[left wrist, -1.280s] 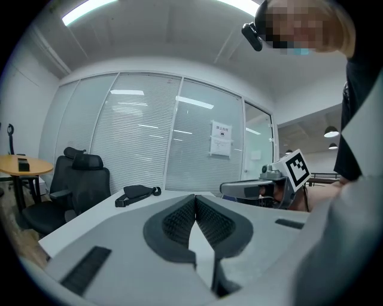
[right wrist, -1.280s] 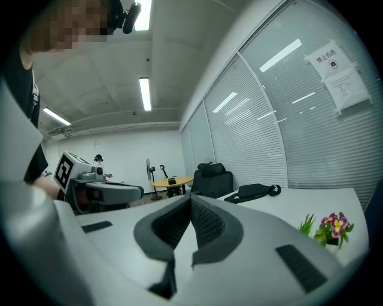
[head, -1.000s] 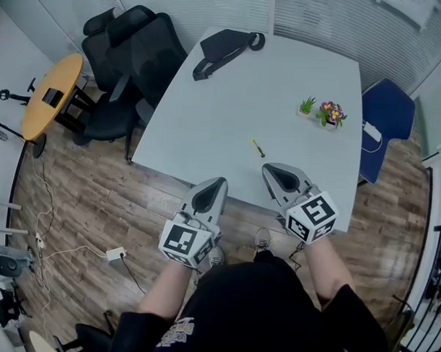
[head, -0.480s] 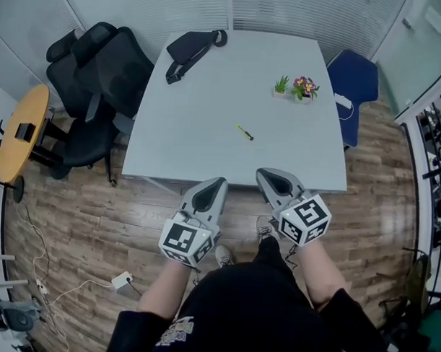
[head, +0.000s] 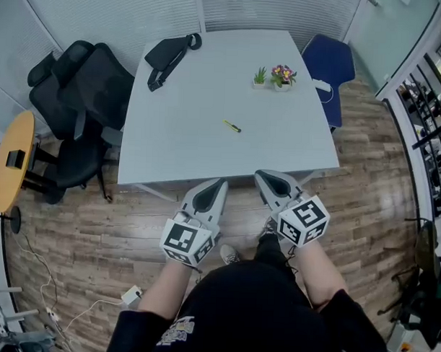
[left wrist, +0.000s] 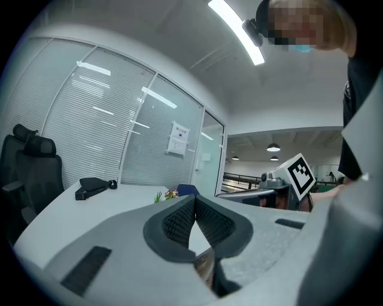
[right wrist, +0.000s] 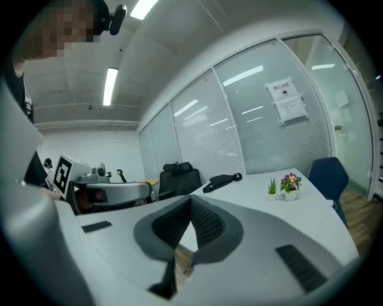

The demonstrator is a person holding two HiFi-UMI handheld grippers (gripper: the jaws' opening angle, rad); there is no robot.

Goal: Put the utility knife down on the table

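Observation:
The utility knife (head: 232, 126), small and yellow, lies alone near the middle of the pale grey table (head: 202, 91). My left gripper (head: 219, 183) and right gripper (head: 261, 175) hover side by side just short of the table's near edge, over the wood floor. Both are shut with nothing between the jaws. In the left gripper view the jaws (left wrist: 194, 198) meet with their dark pads pressed together. The right gripper view shows the same closed pair (right wrist: 190, 199). The knife does not show in either gripper view.
A black bag (head: 167, 53) lies at the table's far left corner, and two small potted plants (head: 276, 75) stand far right. Black office chairs (head: 75, 94) crowd the left side; a blue chair (head: 328, 61) is at far right. A round yellow table (head: 10, 161) stands left.
The view has drawn back and swung, so the table sits farther off and more squarely ahead. The knife stays where it lay. Both grippers keep their shut pose.

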